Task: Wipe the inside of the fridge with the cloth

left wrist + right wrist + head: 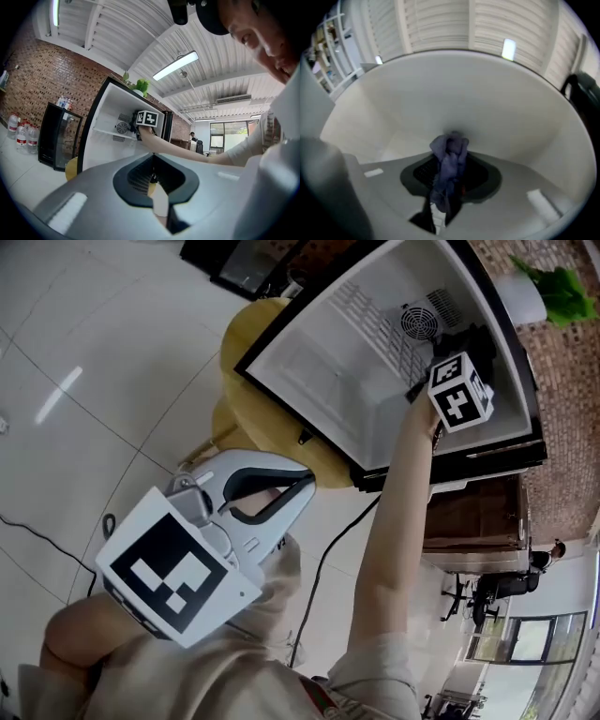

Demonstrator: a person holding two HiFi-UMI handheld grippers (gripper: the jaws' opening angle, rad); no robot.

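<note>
Presently the right gripper (451,140), reaching into the open fridge (319,362), has its fingers clamped on the purple cloth (449,161) at the white inner wall, while the left gripper (152,180) hovers outside, fingers together and empty.

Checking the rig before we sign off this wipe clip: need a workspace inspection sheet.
Surface: fridge inside, white walls, fan grille at the back.
Job's things: cloth, bunched, its tip at or near the white wall.
Clutter: nothing seen.
Grippers: right gripper shut on cloth, inside fridge; left gripper shut, nothing in it, outside near the person's body.
Cables: one cable hangs below fridge; floor cable at the left.
Surroundings: yellow stand under fridge, plant on top, brick wall, bottles, black cooler.
</note>
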